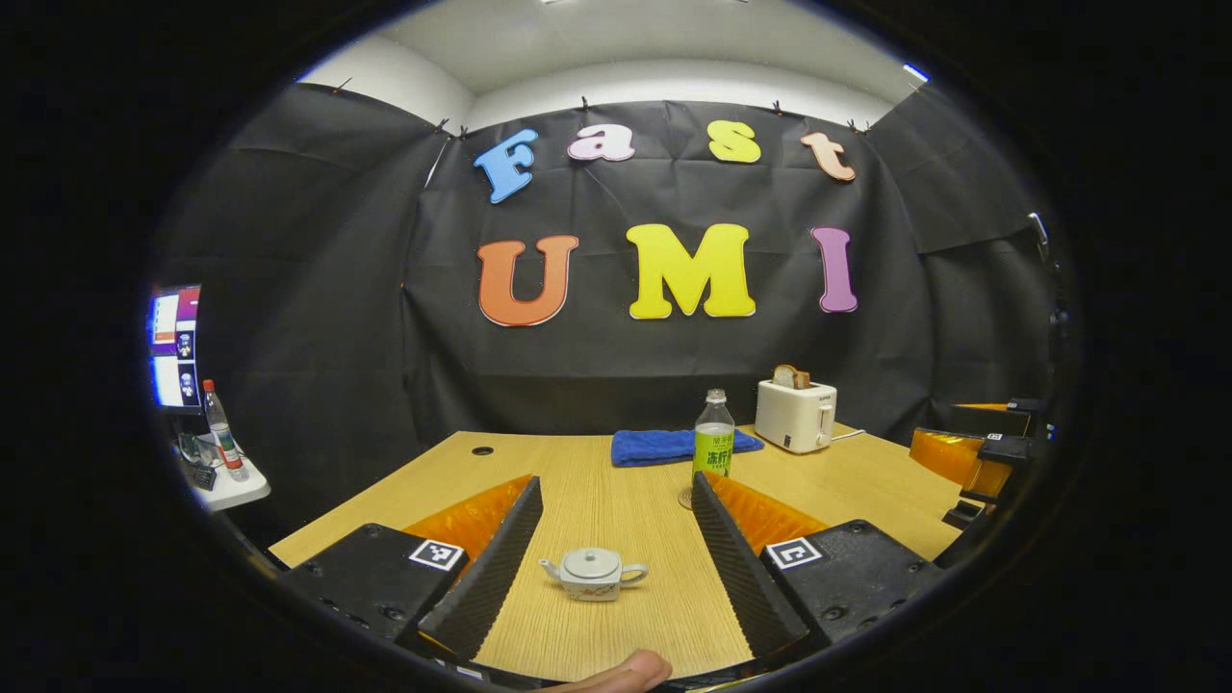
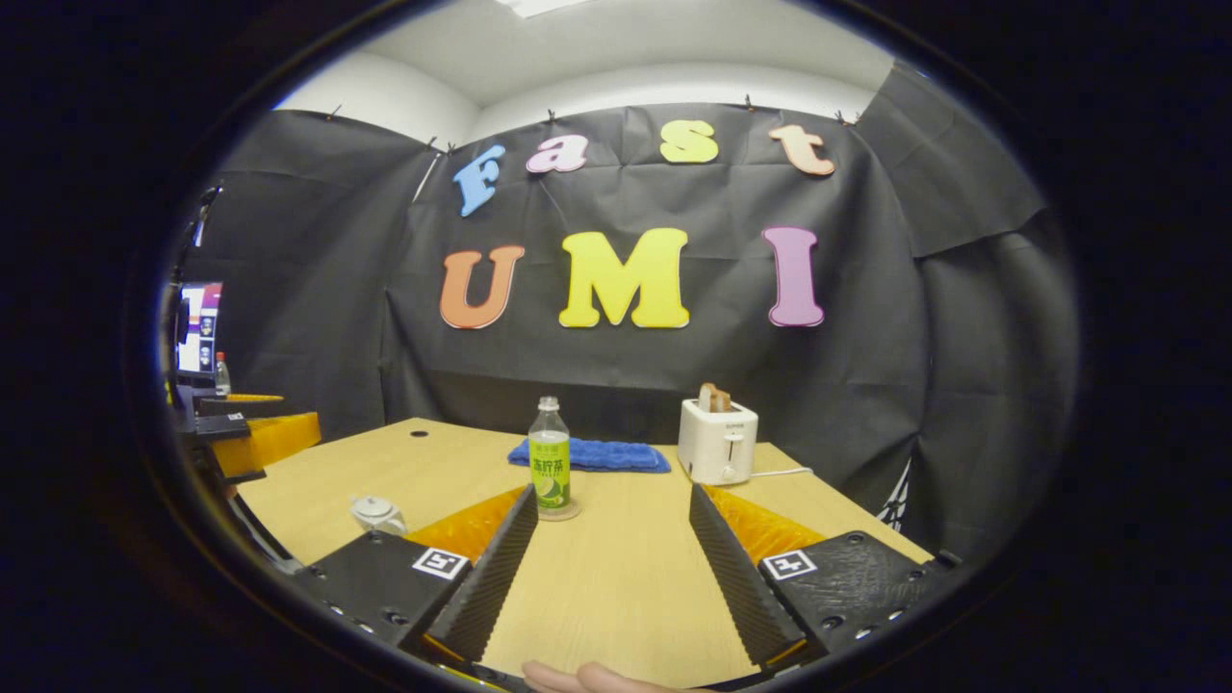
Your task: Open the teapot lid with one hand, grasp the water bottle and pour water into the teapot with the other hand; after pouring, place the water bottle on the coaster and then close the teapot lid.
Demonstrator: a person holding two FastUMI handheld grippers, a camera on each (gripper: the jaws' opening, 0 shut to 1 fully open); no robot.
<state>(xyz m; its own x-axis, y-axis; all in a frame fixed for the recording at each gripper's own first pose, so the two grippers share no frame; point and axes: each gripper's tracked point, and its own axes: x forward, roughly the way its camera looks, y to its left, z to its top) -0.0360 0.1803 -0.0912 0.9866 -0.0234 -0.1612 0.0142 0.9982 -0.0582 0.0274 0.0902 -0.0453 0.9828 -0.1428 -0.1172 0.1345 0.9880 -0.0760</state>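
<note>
Looking at the table: my big wooden table (image 1: 597, 481) fills the lower middle of both views, so nothing should fall off if I go slow.
Toaster: the white toaster (image 2: 717, 441) stands right of middle in the right gripper view, near the back. I might bump it if I swing the bottle wide.
Blue towel: the blue towel (image 1: 659, 446) lies behind the bottle, out of my way.
Water bottle: the water bottle (image 2: 550, 467) stands upright on the coaster (image 2: 563, 513), just left of middle in the right gripper view. It is tall and thin, so a push from one finger could tip it.
Teapot: the teapot (image 1: 592, 573) sits at lower middle of the left gripper view, lid on. It is tiny, so I could miss the knob or drag the pot.
Left gripper: my left gripper (image 1: 616, 549) is spread wide, holding nothing.
Right gripper: my right gripper (image 2: 611, 558) is spread wide too, empty.
</note>
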